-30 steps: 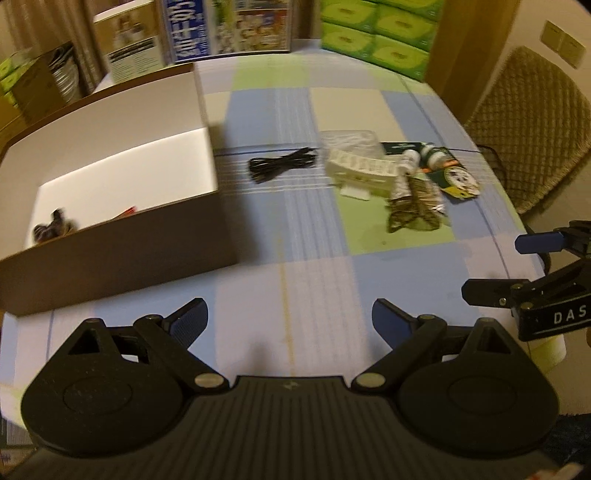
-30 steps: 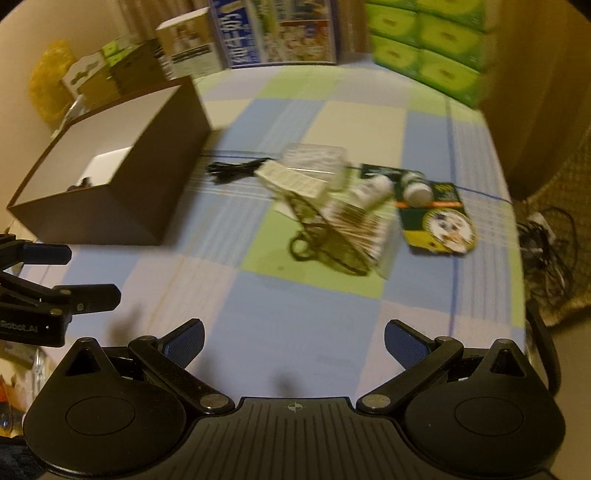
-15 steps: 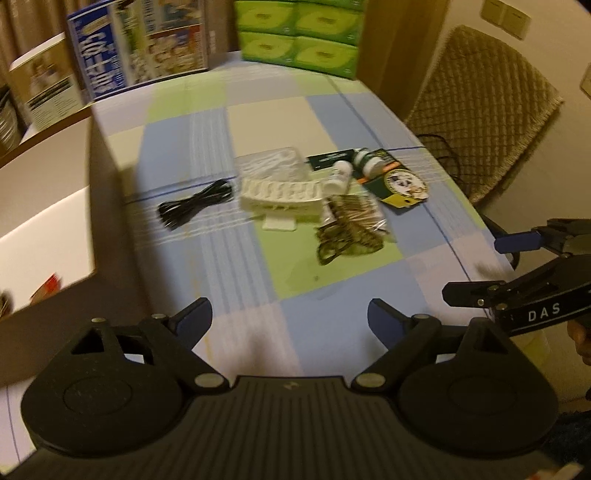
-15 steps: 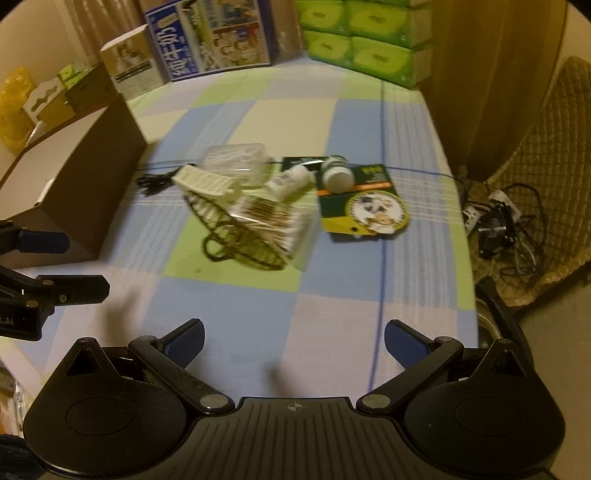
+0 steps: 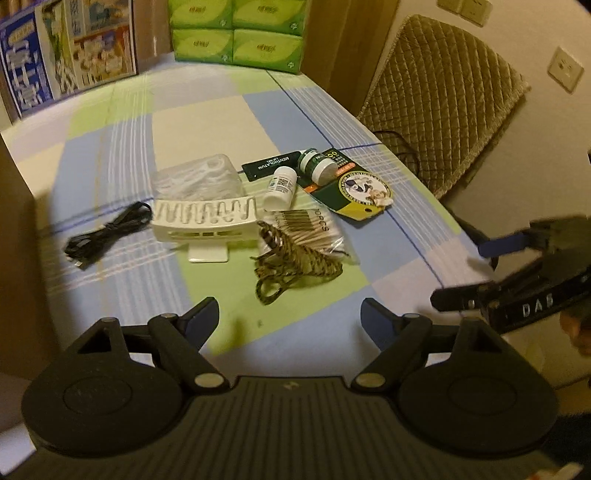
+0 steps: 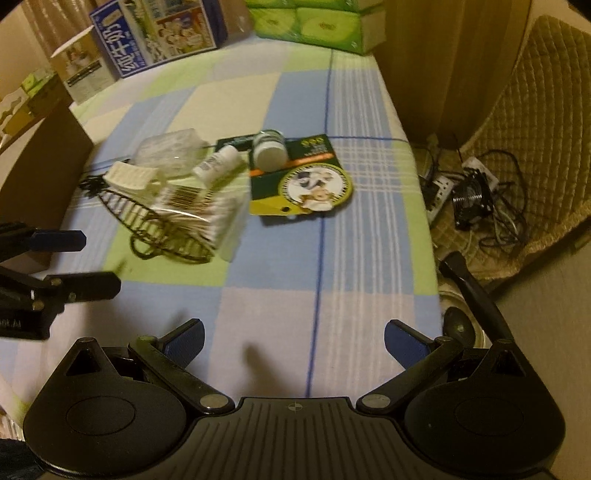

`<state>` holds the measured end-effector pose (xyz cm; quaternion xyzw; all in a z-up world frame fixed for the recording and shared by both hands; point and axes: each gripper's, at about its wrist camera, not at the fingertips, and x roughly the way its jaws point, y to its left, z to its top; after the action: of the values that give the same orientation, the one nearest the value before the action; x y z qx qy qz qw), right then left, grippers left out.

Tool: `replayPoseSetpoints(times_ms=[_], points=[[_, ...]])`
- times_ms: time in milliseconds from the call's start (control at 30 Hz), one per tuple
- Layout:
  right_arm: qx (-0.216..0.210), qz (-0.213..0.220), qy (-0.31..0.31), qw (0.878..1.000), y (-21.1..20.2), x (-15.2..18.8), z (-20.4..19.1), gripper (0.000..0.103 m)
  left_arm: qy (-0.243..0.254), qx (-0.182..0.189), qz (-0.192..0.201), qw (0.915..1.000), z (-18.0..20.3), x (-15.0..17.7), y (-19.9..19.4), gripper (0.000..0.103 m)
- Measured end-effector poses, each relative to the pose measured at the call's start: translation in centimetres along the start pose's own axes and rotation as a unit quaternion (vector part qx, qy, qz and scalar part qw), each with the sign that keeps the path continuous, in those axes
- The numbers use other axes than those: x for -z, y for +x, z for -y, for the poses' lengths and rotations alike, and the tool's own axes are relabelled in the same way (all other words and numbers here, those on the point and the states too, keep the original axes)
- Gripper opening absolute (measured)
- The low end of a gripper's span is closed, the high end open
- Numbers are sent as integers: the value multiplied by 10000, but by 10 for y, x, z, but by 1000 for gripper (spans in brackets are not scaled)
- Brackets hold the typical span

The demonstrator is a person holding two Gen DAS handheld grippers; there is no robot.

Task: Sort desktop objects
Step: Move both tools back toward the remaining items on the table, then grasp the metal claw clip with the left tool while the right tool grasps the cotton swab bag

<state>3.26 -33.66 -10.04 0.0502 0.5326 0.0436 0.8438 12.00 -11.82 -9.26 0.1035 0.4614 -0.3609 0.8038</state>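
A pile of small objects lies mid-table: a black cable (image 5: 107,236), a white slotted holder (image 5: 205,218), a clear plastic box (image 5: 199,181), a white bottle (image 5: 280,188), a green jar (image 5: 317,166), a green card pack (image 5: 358,188), a cotton swab bag (image 5: 306,229) and a camouflage cord (image 5: 291,262). My left gripper (image 5: 288,317) is open and empty, near the cord. My right gripper (image 6: 293,339) is open and empty, over the table's near part, short of the card pack (image 6: 301,181). Each gripper shows in the other's view.
The brown cardboard box (image 5: 14,236) stands at the left. Green tissue packs (image 5: 236,33) and printed boxes (image 6: 155,33) line the far edge. A quilted chair (image 5: 439,99) and floor cables (image 6: 476,195) are to the right of the table.
Both grippers have swung to the right, away from the cardboard box and toward the pile. The box has slid out to the left edge of both views. Both stay open.
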Motion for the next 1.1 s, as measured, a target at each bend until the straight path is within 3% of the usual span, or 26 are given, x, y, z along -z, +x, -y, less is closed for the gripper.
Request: replayPoseSetpoints(times_ms=[433,733,933,1000,1100], points=[[78,-169,155,9997,17,-14,24,101,-1065,254,-141,9939,-25,-21,46,65],[46,-218,178,9996,25,-21,29,101,-1438,546,-60,9881,-36,-19,53,42],[-114,-161,23,9998,28,-25,18,101,-1563,369,-79,9870,-45,-9,37,41],[-201,-90,-74,9997,27,-28,13,101,-1705,356,1,9847,-52,-6,26,36],[-339,32,-284,9990,27,-33,3,101,-1737,89,11,9848,-57,-4,12,34]])
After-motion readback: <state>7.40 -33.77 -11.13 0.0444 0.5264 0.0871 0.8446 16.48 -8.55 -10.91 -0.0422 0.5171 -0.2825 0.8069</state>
